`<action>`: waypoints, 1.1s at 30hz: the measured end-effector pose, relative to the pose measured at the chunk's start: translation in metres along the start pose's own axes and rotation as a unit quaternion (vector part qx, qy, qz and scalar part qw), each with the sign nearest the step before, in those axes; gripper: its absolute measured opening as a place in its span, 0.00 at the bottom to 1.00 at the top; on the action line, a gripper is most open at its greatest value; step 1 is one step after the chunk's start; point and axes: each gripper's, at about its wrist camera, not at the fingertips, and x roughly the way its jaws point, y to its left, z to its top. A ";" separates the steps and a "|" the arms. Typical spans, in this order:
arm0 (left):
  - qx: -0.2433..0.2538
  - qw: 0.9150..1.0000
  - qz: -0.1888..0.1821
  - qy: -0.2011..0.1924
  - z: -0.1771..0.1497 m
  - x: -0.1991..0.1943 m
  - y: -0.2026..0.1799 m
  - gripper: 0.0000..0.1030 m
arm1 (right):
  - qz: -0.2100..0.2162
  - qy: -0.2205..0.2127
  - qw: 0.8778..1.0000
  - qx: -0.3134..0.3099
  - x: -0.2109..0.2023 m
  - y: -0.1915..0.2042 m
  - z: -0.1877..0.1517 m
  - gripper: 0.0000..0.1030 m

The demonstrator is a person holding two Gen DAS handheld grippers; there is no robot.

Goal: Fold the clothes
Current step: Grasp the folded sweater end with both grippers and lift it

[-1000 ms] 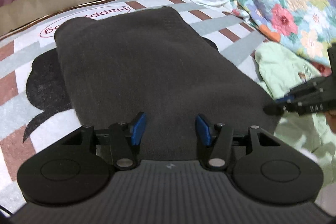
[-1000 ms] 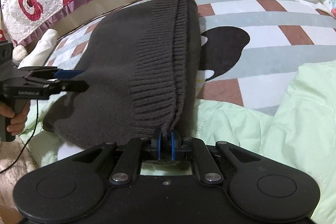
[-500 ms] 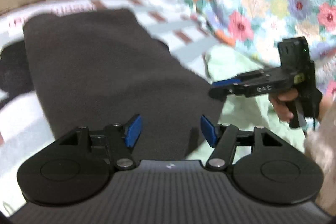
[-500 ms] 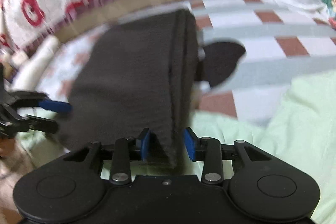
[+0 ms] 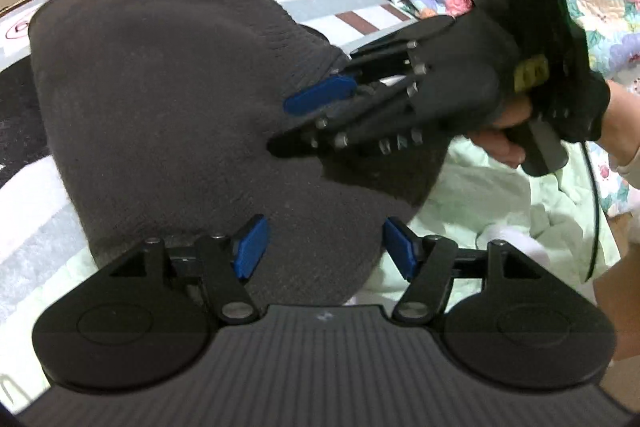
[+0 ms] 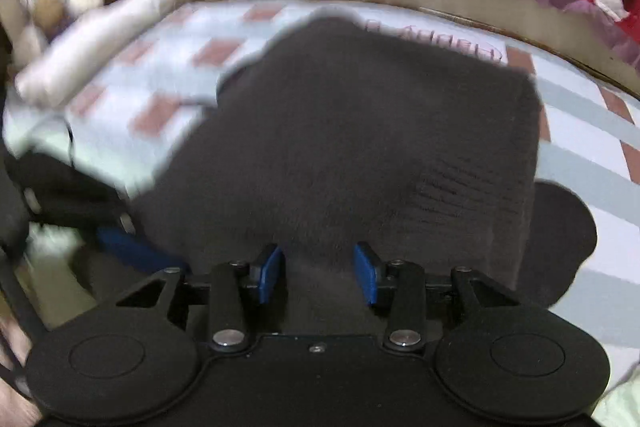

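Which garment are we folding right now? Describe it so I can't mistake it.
On the checked blanket lies a dark charcoal knit sweater, folded into a thick block, between both open tools. It alone is dark, unlike the pale green cloth beside it.

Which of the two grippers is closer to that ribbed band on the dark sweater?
Right. The right gripper hovers open right beside the ribbed band of the sweater. The left gripper is open at the sweater's near edge, farther from it.
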 end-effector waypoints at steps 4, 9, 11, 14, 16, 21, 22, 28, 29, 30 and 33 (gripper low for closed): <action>-0.002 1.000 -0.005 -0.001 -0.001 -0.004 0.000 0.62 | 0.010 -0.007 0.999 0.042 -0.015 -0.011 -0.017 0.44; -0.014 1.000 -0.002 -0.023 0.002 -0.015 0.006 0.68 | 0.013 -0.009 0.998 0.063 -0.033 -0.014 -0.036 0.44; -0.040 0.998 0.013 -0.044 0.005 -0.020 0.017 0.72 | 0.018 -0.010 0.997 0.080 -0.035 -0.017 -0.040 0.44; -0.095 0.992 0.028 -0.080 0.009 -0.030 0.038 0.72 | 0.026 -0.008 0.995 0.098 -0.037 -0.019 -0.042 0.44; -0.112 0.986 0.057 -0.110 0.014 -0.037 0.047 0.72 | 0.031 -0.005 0.994 0.103 -0.038 -0.019 -0.045 0.44; -0.106 0.970 0.165 -0.147 0.044 -0.032 0.073 0.72 | 0.055 0.039 0.990 0.123 -0.040 -0.028 -0.038 0.44; -0.126 0.965 0.170 -0.154 0.052 -0.032 0.087 0.72 | 0.065 0.065 0.989 0.115 -0.040 -0.031 -0.032 0.45; -0.217 0.950 0.138 -0.175 0.101 -0.013 0.159 0.72 | 0.103 0.101 0.987 0.073 -0.060 -0.071 0.042 0.45; -0.208 0.954 0.141 -0.162 0.106 -0.003 0.162 0.72 | 0.107 0.080 0.987 0.084 -0.062 -0.087 0.062 0.48; -0.204 0.956 0.141 -0.155 0.105 0.008 0.162 0.72 | 0.111 0.058 0.988 0.095 -0.064 -0.103 0.082 0.51; -0.257 0.946 0.110 -0.166 0.082 0.022 0.175 0.77 | 0.084 0.036 0.988 0.126 -0.037 -0.144 0.124 0.64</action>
